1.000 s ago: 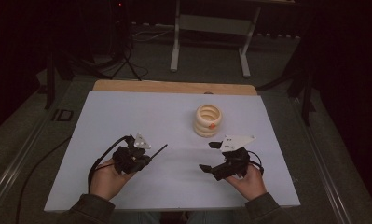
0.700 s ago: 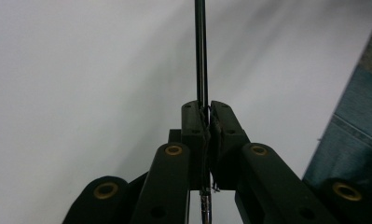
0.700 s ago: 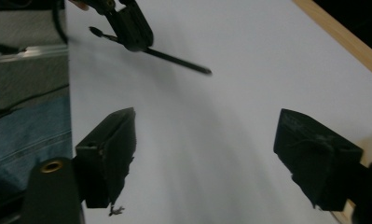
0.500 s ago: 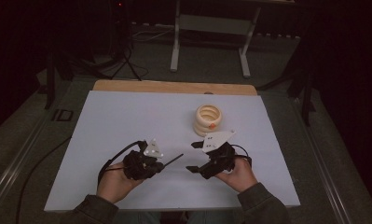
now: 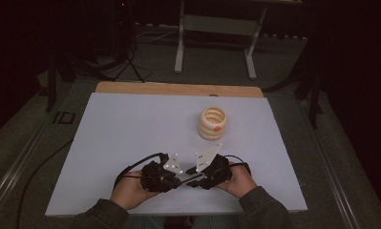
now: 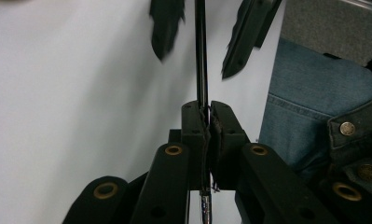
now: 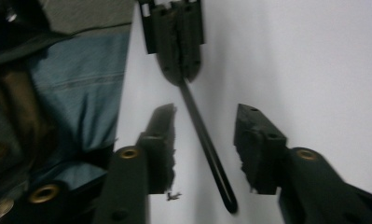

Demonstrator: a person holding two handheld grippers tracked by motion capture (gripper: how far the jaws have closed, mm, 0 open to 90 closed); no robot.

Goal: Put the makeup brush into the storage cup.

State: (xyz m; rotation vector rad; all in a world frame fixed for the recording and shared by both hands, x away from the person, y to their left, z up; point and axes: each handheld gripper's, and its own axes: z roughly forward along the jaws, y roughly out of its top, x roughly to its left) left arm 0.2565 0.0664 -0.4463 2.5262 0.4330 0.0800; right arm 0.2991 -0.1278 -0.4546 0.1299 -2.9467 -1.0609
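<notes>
A thin black rod point(image 6: 201, 56) is clamped between the shut jaws of my left gripper point(image 6: 207, 116) and sticks out ahead of them. In the high view both grippers meet near the table's front edge, the left gripper point(image 5: 175, 182) and right gripper point(image 5: 192, 181) tip to tip over the rod point(image 5: 187, 180). In the right gripper view the rod point(image 7: 204, 140) runs between the jaws of my right gripper point(image 7: 204, 126). Those jaws have just been closing, and a gap still shows on each side of the rod. The left gripper point(image 7: 176, 42) faces it from above.
A stack of pale wooden rings point(image 5: 213, 123) with an orange spot stands right of centre on the white table top point(image 5: 131, 124). A wooden strip point(image 5: 178, 88) lines the far edge. The person's blue jeans point(image 6: 314, 107) lie just past the near edge.
Both hands have moved toward each other along the front of the table until the grippers meet. The rod held by the left gripper now lies between the right gripper's jaws, which have narrowed.
</notes>
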